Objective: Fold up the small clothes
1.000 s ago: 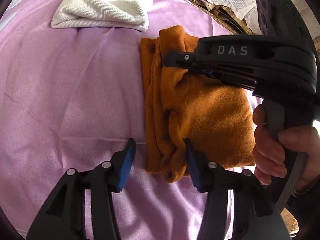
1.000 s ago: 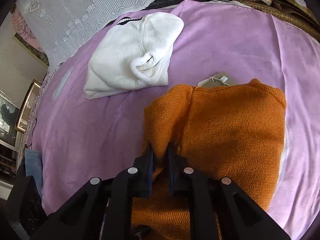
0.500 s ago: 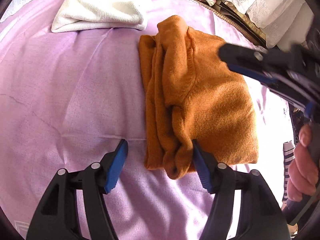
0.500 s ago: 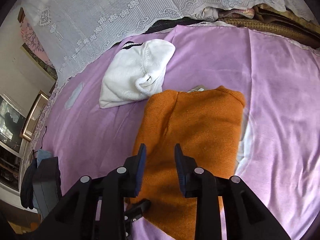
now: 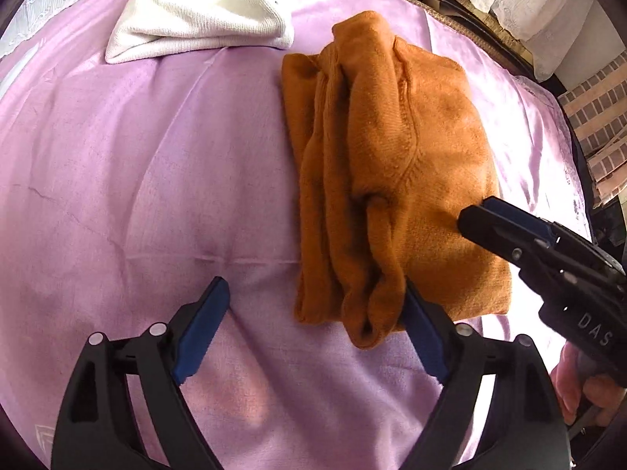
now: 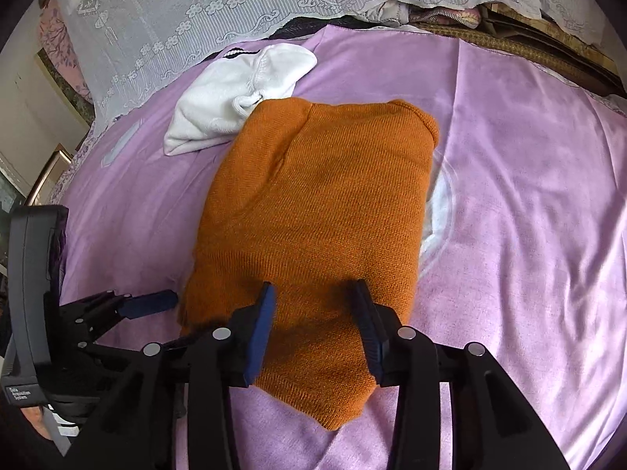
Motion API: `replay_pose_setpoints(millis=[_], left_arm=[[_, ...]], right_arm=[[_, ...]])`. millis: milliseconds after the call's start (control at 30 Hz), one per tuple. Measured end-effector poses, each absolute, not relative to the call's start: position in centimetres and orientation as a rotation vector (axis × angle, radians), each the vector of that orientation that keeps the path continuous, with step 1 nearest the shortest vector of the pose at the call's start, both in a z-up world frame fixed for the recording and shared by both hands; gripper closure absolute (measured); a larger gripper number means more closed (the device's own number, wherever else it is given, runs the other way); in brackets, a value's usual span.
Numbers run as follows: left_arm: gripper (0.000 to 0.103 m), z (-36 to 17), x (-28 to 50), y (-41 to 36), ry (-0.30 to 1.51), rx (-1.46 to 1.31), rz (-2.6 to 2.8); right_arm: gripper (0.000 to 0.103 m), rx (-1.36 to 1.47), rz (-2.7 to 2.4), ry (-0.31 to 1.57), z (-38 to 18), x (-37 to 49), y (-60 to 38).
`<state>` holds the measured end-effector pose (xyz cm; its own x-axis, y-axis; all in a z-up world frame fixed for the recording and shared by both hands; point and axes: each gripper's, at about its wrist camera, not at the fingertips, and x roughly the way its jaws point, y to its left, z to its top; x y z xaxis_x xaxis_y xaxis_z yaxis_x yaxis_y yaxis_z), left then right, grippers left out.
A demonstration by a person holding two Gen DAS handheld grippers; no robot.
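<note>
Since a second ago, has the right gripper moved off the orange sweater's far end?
Yes. In the left wrist view the right gripper has pulled back from near the white garment to the orange sweater's near-right corner, jaws opening.

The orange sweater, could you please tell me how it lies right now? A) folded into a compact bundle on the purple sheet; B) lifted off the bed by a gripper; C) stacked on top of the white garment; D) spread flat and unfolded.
A: the orange sweater lies folded in layers on the purple sheet, beside the white garment rather than stacked on it, and neither gripper pinches it.
</note>
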<state>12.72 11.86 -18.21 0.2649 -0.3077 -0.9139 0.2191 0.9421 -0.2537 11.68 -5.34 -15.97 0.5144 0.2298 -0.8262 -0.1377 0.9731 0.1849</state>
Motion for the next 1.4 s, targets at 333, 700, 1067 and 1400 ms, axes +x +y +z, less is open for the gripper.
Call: replay_pose_setpoints(millis=[333, 700, 1067, 1400], left_arm=[[0.018, -14.7, 13.4, 13.0, 1.182, -0.045, -0.354], [0.018, -12.9, 22.3, 8.2, 1.139, 0.089, -0.273], [0.004, -17.2, 23.6, 10.3, 1.178, 0.093, -0.223], [0.006, -13.6, 18.9, 10.6, 1.149, 0.066, -0.341]], right_arm=[[0.058, 0.205, 0.281, 0.918, -13.9, 10.5, -7.3], [0.088, 0.313, 0.224, 0.852, -12.2, 18.0, -10.2], [0.093, 0.437, 0.224, 0.963, -17.7, 20.2, -12.5], [0.088, 0.294, 0.248, 0.886, -14.3, 11.6, -10.7]])
